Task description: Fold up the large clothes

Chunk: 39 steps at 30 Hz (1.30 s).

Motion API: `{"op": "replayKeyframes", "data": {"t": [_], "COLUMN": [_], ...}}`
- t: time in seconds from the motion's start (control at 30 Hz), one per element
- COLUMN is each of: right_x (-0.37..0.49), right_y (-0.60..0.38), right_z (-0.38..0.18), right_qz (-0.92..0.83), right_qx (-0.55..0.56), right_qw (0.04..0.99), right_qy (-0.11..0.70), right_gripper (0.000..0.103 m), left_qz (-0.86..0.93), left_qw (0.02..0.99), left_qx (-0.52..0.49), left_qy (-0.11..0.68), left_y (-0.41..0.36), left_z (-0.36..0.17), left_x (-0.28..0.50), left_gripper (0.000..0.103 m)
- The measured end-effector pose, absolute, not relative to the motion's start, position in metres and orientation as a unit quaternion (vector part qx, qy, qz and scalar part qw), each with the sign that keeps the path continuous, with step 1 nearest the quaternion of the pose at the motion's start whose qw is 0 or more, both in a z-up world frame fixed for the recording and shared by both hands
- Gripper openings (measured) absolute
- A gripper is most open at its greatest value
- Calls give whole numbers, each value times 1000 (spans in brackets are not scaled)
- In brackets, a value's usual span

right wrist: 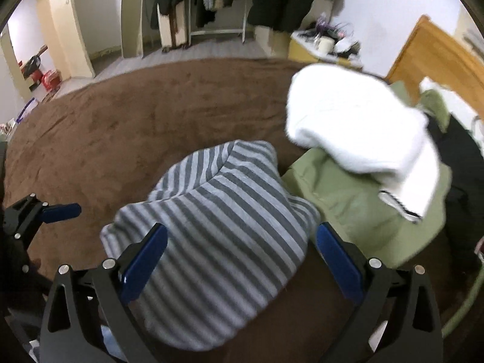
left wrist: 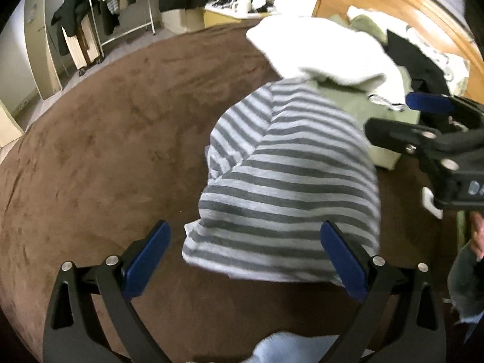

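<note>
A grey-and-white striped garment lies folded into a bundle on the brown blanket (left wrist: 90, 139), seen in the left wrist view (left wrist: 287, 175) and the right wrist view (right wrist: 217, 242). My left gripper (left wrist: 246, 257) is open just short of its near edge, holding nothing. My right gripper (right wrist: 242, 260) is open too, its fingers straddling the bundle's near part without gripping it. The right gripper (left wrist: 417, 121) also shows at the right of the left wrist view, and the left gripper (right wrist: 60, 210) at the left of the right wrist view.
A pile of clothes lies beyond the striped bundle: a white fluffy piece (right wrist: 357, 121) on top of a green one (right wrist: 357, 211), with a black one (right wrist: 462, 166) further right. A wooden headboard (left wrist: 378, 3), a clothes rack (right wrist: 211, 3) and a cluttered side table (right wrist: 320, 48) stand behind.
</note>
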State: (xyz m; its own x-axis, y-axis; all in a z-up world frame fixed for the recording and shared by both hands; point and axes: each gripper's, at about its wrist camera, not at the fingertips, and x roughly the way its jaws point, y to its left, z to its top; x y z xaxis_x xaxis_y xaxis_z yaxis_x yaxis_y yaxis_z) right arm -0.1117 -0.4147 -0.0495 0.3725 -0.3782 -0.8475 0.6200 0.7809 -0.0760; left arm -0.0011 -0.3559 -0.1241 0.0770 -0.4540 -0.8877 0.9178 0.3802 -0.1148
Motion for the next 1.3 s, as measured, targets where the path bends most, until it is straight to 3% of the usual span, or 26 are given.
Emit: {"op": "replayKeyframes", "data": {"t": [0.23, 0.5, 0.97, 1.3], "right_x": [-190, -243, -290, -307], "right_y": [-362, -287, -224, -211], "right_z": [15, 37, 24, 0], "right_qz": [-369, -378, -390, -386], "right_qx": [168, 194, 139, 138], "right_qw": [829, 832, 847, 841], "right_qy": [385, 356, 333, 353], "right_gripper": [97, 97, 97, 97], "left_qz": [-530, -529, -488, -468], "left_qw": [703, 721, 778, 770], "left_qx": [230, 211, 193, 203], "left_qy": [414, 394, 345, 383], "left_y": [-317, -256, -193, -179], "left_z": [-64, -21, -16, -52], "left_x": [-32, -64, -120, -145], "left_gripper": [96, 96, 96, 96]}}
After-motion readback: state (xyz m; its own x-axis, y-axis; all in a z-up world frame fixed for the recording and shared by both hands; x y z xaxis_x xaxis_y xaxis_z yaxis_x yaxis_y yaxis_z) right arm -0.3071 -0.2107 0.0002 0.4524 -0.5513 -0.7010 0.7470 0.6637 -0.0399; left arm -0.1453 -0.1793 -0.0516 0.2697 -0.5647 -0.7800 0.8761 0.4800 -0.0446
